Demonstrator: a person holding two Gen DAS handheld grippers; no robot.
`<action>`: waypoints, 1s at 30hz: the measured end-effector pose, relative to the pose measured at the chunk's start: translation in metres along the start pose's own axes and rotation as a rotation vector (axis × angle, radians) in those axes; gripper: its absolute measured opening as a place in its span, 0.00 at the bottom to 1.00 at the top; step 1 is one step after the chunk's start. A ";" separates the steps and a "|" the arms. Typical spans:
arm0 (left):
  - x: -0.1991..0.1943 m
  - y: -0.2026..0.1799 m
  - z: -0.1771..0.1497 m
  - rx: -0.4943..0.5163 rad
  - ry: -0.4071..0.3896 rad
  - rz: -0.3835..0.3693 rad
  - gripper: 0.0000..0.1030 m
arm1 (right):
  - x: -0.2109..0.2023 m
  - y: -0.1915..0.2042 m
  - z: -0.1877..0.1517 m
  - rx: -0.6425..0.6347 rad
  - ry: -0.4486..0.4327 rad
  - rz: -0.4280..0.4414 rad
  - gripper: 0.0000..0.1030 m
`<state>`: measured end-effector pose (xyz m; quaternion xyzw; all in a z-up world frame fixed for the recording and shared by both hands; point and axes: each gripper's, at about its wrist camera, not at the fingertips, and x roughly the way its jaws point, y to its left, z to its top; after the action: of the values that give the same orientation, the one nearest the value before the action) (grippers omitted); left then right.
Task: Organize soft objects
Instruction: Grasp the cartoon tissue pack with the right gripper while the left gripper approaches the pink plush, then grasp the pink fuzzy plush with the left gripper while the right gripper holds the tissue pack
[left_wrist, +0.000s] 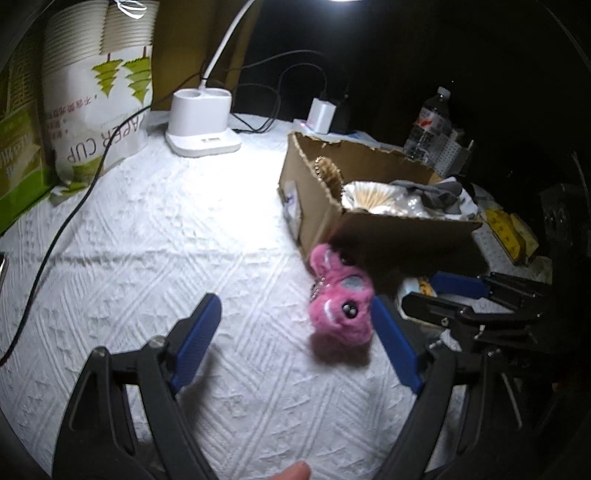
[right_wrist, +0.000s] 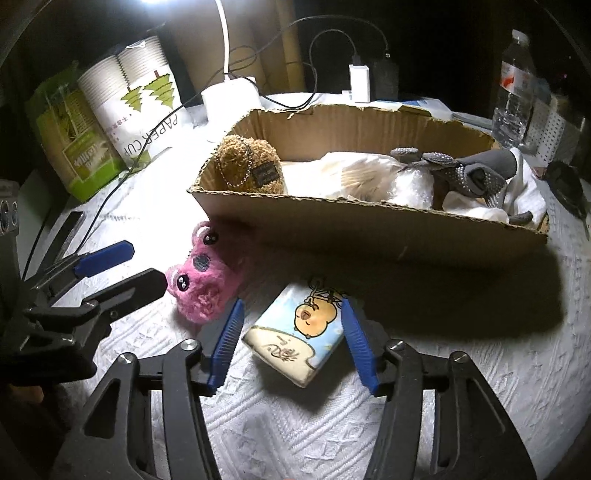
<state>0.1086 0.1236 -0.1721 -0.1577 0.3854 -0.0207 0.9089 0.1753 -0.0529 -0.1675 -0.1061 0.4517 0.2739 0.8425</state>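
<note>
My right gripper (right_wrist: 291, 336) stood wide, its blue pads either side of the tissue pack (right_wrist: 295, 338) on the tabletop (right_wrist: 295, 435), not pressing it. My left gripper (left_wrist: 295, 339) gaped wide too, empty, with the pink plush toy (left_wrist: 338, 306) lying just inside its right finger, close against the cardboard box (right_wrist: 369, 232). In that box I saw a brown plush bear (right_wrist: 247, 166), a white bundle and grey socks (right_wrist: 476, 177). Beyond sat the lamp base (left_wrist: 201, 123) and paper cups (left_wrist: 99, 92).
</note>
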 end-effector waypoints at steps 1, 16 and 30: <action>0.000 0.000 0.000 0.000 0.001 0.000 0.82 | 0.000 0.001 0.000 -0.001 -0.003 -0.006 0.59; 0.010 -0.009 0.001 0.020 0.021 -0.011 0.82 | 0.011 -0.007 -0.005 0.012 0.033 -0.052 0.62; 0.029 -0.028 0.005 0.069 0.066 0.013 0.82 | 0.011 -0.021 -0.010 0.022 0.038 -0.019 0.48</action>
<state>0.1348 0.0943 -0.1803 -0.1233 0.4153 -0.0333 0.9007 0.1847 -0.0703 -0.1837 -0.1063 0.4697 0.2587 0.8373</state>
